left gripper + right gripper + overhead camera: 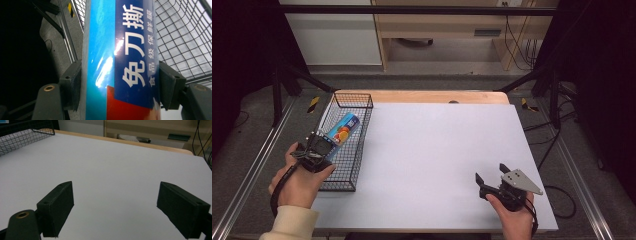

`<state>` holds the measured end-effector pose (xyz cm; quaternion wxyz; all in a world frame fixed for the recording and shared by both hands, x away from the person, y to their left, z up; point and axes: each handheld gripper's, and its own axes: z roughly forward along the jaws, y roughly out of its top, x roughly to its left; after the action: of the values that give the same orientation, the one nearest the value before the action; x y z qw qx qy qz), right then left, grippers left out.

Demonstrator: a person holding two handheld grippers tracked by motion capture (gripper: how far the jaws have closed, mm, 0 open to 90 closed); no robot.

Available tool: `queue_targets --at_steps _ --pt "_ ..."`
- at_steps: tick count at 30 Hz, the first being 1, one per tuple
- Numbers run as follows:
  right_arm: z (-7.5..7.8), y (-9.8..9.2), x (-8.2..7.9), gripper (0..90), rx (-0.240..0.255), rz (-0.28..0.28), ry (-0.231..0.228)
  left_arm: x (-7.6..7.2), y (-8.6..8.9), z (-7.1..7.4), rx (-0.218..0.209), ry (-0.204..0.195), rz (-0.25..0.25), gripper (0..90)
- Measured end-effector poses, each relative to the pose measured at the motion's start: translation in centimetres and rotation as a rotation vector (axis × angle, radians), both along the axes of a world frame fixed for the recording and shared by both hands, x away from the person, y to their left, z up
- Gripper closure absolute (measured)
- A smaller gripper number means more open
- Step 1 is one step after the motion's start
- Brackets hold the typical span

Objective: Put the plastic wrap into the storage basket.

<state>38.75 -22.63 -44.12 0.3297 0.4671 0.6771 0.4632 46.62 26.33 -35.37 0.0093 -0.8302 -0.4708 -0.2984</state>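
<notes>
A long blue box (344, 128) with white lettering and an orange picture is held over the black wire basket (356, 103) at the table's left edge. My left gripper (325, 142) is shut on the near end of this blue box (120, 57), one pad pressing each side. Near the table's front right, my right gripper (490, 172) stands open above the white sheet (437, 145). In the right gripper view, nothing lies between my right gripper's (115, 207) wide-apart jaws.
The basket's mesh wall (185, 37) rises right beside the held box. A wooden table edge (422, 96) runs along the back, with shelving and cables on the floor beyond. Metal rails flank both sides of the table.
</notes>
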Motion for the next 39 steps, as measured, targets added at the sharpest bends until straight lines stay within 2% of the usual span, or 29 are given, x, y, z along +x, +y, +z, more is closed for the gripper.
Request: queue_targets --at_steps 4,10,12,14,19,24,26,28,31,32,33,34,35,36,37,39 --pt "0.0 0.1 0.0 14.1 -0.001 0.005 0.002 0.8 -0.2 -0.5 0.039 0.035 0.017 32.1" --pt "-0.1 0.1 0.0 14.1 0.0 0.007 0.005 1.8 -0.4 -0.8 0.055 0.079 0.026 32.1" --pt "-0.1 0.1 0.0 14.1 0.0 0.009 0.004 2.4 -0.8 -1.1 0.066 0.109 0.026 32.1" --pt "-0.1 0.1 0.1 14.1 0.001 0.011 0.005 2.6 -0.9 -1.3 0.07 0.114 0.025 32.1" --pt "-0.1 0.1 0.1 14.1 -0.001 0.012 0.007 3.4 -1.3 -2.0 0.091 0.161 0.029 32.1" --pt "-0.1 0.1 0.1 14.1 -0.001 0.012 0.008 3.8 -1.4 -2.8 0.087 0.188 0.035 32.1" --pt "-0.1 0.2 0.1 14.1 0.0 0.015 0.009 3.9 -1.3 -3.1 0.071 0.201 0.043 32.1" --pt "-0.1 0.2 0.1 14.1 0.0 0.015 0.008 3.9 -1.2 -3.2 0.053 0.193 0.049 32.0" --pt "-0.2 0.2 0.1 14.0 0.0 0.016 0.013 3.9 -1.0 -3.2 0.052 0.192 0.045 31.9" --pt "-0.2 0.2 0.2 13.8 -0.003 0.017 0.015 3.7 -1.0 -3.2 0.059 0.167 0.038 30.9" --pt "-0.2 0.2 0.2 13.8 -0.003 0.017 0.015 3.7 -1.0 -3.2 0.059 0.167 0.038 28.1" --pt "-0.2 0.2 0.1 13.7 -0.003 0.017 0.014 3.3 -1.1 -2.6 0.065 0.133 0.032 23.4" --pt "-0.2 0.2 0.1 13.7 -0.003 0.017 0.014 3.3 -1.1 -2.6 0.065 0.133 0.032 22.0" --pt "-0.2 0.2 0.1 13.4 -0.005 0.019 0.014 2.5 -1.4 -1.4 0.062 0.068 0.014 18.6" --pt "-0.2 0.2 0.1 13.4 -0.005 0.019 0.014 2.5 -1.4 -1.4 0.062 0.068 0.014 16.7" --pt "-0.1 0.1 0.1 13.2 -0.005 0.021 0.011 1.3 -1.9 -0.2 0.039 -0.026 -0.023 15.5"
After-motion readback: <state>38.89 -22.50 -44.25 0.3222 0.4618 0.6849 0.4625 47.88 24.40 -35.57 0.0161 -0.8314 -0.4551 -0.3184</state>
